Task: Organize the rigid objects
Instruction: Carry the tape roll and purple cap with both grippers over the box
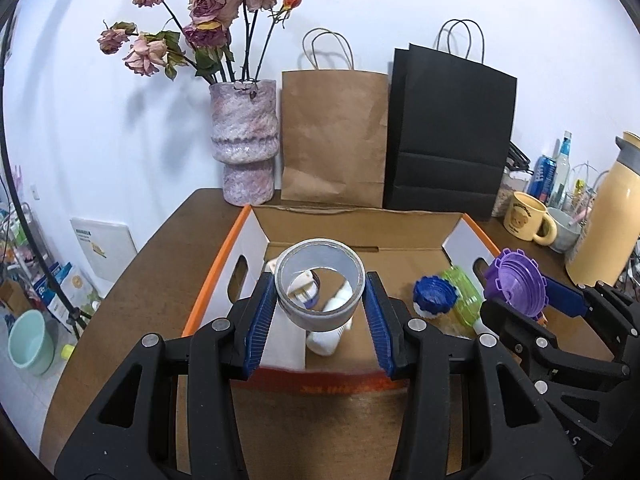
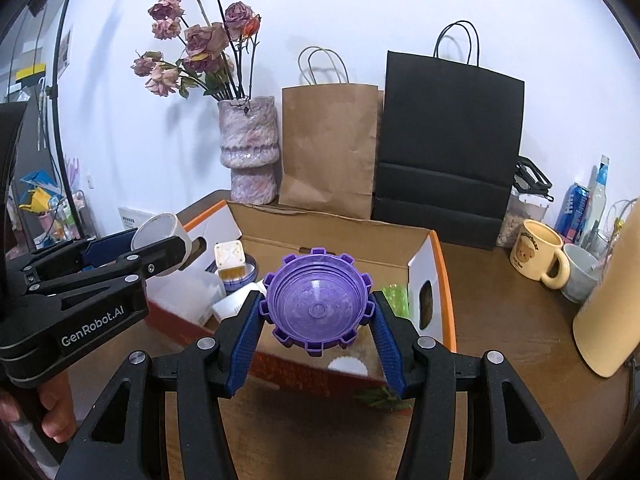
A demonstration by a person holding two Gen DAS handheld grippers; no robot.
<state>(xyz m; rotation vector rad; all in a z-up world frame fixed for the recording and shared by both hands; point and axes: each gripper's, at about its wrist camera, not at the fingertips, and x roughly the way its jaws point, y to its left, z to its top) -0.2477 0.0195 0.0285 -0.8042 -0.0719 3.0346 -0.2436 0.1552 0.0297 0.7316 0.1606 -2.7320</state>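
Observation:
My left gripper (image 1: pixel 320 298) is shut on a grey roll of tape (image 1: pixel 320 285) and holds it over the open cardboard box (image 1: pixel 360 226). It also shows at the left of the right wrist view (image 2: pixel 160 246). My right gripper (image 2: pixel 316 312) is shut on a purple notched lid (image 2: pixel 316 306) above the box's right half (image 2: pixel 340 240); the lid shows in the left wrist view (image 1: pixel 516 282) too. Inside the box lie a white bottle (image 1: pixel 326 342), a blue cap (image 1: pixel 434 294), a green ribbed piece (image 1: pixel 464 290) and a small tin (image 2: pixel 236 268).
A vase of dried roses (image 1: pixel 245 148), a brown paper bag (image 1: pixel 334 136) and a black bag (image 1: pixel 448 132) stand behind the box. A yellow mug (image 2: pixel 538 254), a grey cup (image 2: pixel 582 272), cans and a tall cream flask (image 1: pixel 604 220) crowd the table's right side.

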